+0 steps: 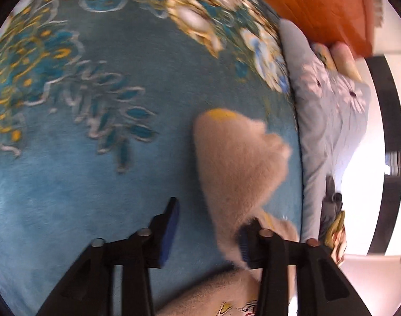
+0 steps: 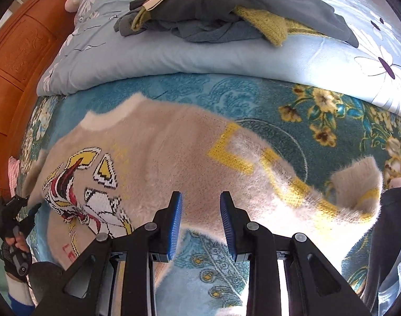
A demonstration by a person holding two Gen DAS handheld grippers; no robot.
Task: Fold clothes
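1. One beige fluffy sweater [image 2: 158,163] lies spread on the teal floral blanket [image 2: 253,97], front up, its neckline toward the orange wooden headboard [image 2: 18,52].
2. The sweater shows one knitted cartoon figure [image 2: 87,192] on the chest and yellow stripes on the one sleeve [image 2: 305,184] seen in the right wrist view, whose cuff curls up at the end farthest from the headboard.
3. One right gripper [image 2: 200,223] hangs over the sweater's lower hem, its two blue-padded jaws parted, nothing between them.
4. One left gripper [image 1: 208,231] is over the blanket; its jaws stand apart. The sweater's other sleeve [image 1: 239,158] drapes against the right jaw, not pinched; this view is blurred.
5. In the right wrist view, that left gripper [image 2: 18,208] sits at the sweater's side near the headboard, held by one hand [image 2: 16,247].
6. One pale blue flowered duvet [image 2: 226,58] lies beyond the sweater, bearing one pile of clothes [image 2: 226,8]; I count at least three garments in it: grey, mustard and a red-printed one.
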